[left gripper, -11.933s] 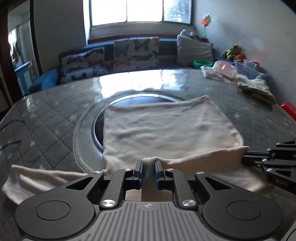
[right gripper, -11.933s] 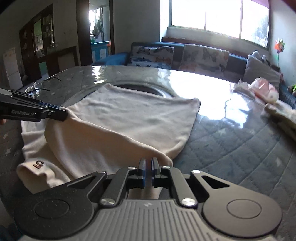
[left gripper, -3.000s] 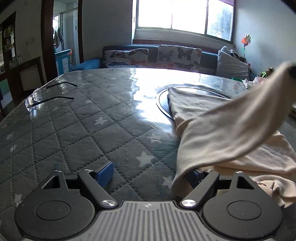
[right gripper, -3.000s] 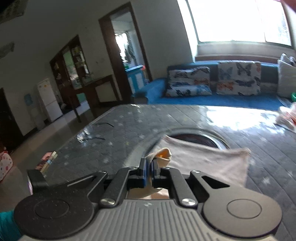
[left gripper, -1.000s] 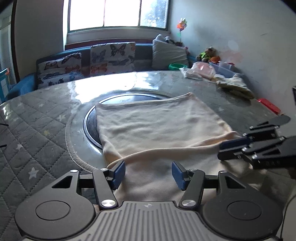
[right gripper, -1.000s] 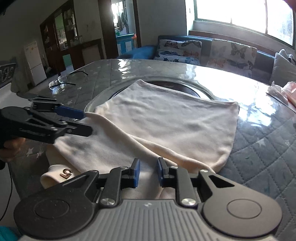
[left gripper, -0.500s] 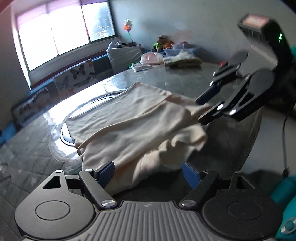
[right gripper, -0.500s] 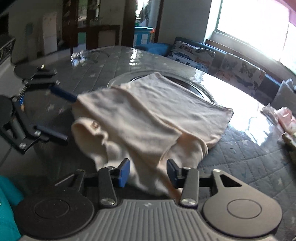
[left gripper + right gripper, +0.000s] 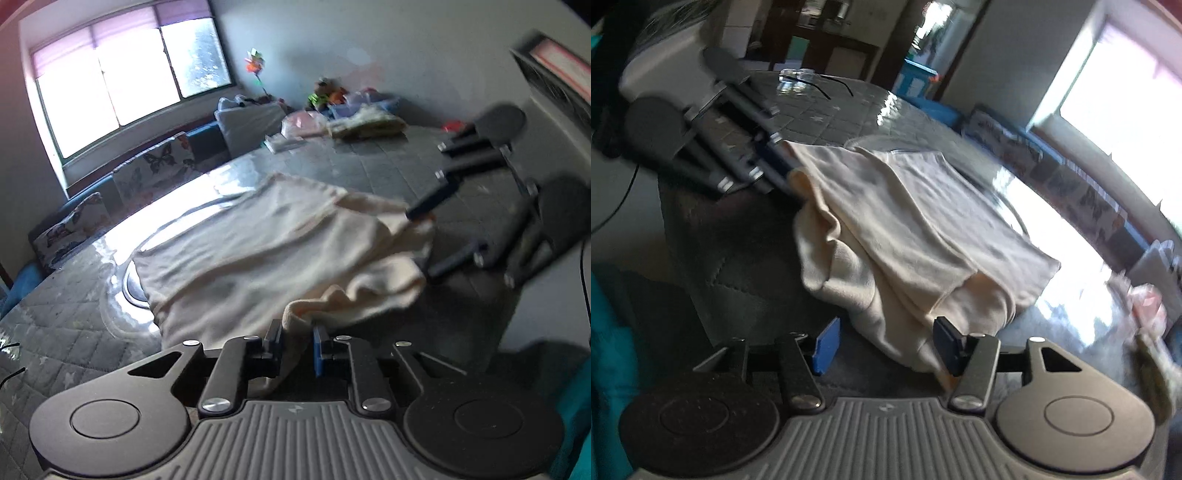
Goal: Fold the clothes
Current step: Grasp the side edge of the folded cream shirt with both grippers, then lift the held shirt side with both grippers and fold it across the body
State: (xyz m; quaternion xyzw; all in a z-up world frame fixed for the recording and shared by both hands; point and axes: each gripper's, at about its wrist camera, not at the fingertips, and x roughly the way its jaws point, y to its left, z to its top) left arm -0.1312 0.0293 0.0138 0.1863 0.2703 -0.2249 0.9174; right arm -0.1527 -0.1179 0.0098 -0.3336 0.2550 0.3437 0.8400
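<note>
A cream garment [image 9: 266,251] lies folded on the grey quilted table [image 9: 66,332], its near end bunched at the table's front edge. My left gripper [image 9: 298,343] is shut on a fold of that near edge. My right gripper [image 9: 884,345] is open, its blue pads on either side of the garment's hanging corner [image 9: 905,332], not pinching it. The right gripper shows in the left wrist view [image 9: 424,236] at the garment's right end. The left gripper shows in the right wrist view [image 9: 786,173] at the garment's left end.
A round metal ring [image 9: 129,284] is set in the table under the garment. Other clothes [image 9: 362,123] lie piled at the table's far right. Glasses [image 9: 812,81] lie at the far left. A sofa with butterfly cushions [image 9: 155,170] stands under the window.
My left gripper has closed on the garment's near edge; half a second ago it was open. My right gripper stays open and has opened wider. Both views have swung and tilted.
</note>
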